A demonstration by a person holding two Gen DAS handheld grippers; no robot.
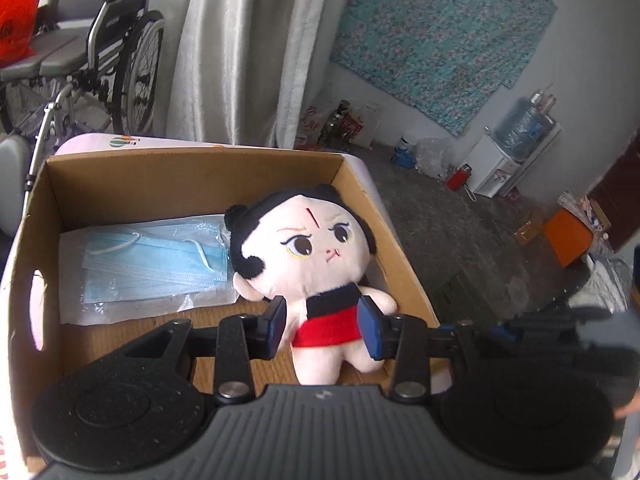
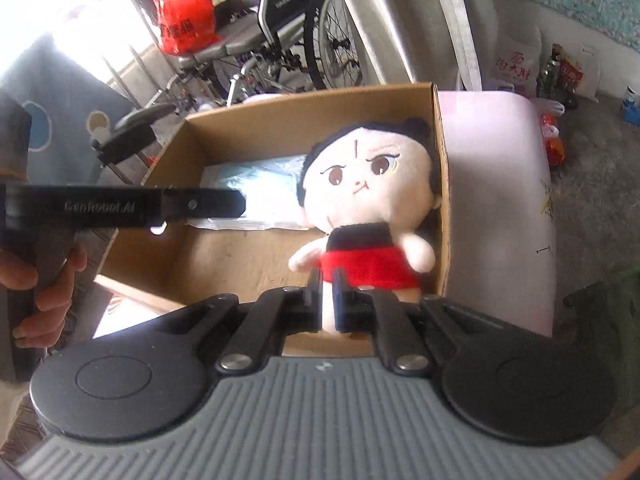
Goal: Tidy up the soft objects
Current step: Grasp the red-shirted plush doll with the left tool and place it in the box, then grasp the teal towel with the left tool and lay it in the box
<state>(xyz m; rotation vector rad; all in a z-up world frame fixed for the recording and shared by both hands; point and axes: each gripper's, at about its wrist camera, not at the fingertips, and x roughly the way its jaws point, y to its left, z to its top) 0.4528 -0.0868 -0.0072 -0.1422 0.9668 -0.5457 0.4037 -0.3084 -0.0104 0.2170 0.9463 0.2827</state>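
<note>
Room: wheelchair [image 1: 120, 64] at left, pale curtain [image 1: 240, 48], floral cloth [image 1: 440, 32] on wall at right.
Box: open cardboard box [image 1: 192, 178] on a pink surface [image 2: 496, 184].
Masks: bagged blue face masks [image 1: 156, 268] flat in box, left part.
Doll: plush doll [image 1: 316, 260] lying face-up in box, right part, beside the masks.
Left gripper [image 1: 322, 326]: fingers partly open, astride doll's red middle, not visibly pressing.
Right gripper [image 2: 328, 300]: fingers almost closed, above doll's legs, holding nothing.

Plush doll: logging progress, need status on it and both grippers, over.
Left gripper open, astride plush doll. Right gripper shut, empty. Doll lies in cardboard box beside bagged masks. Nothing in the way.
</note>
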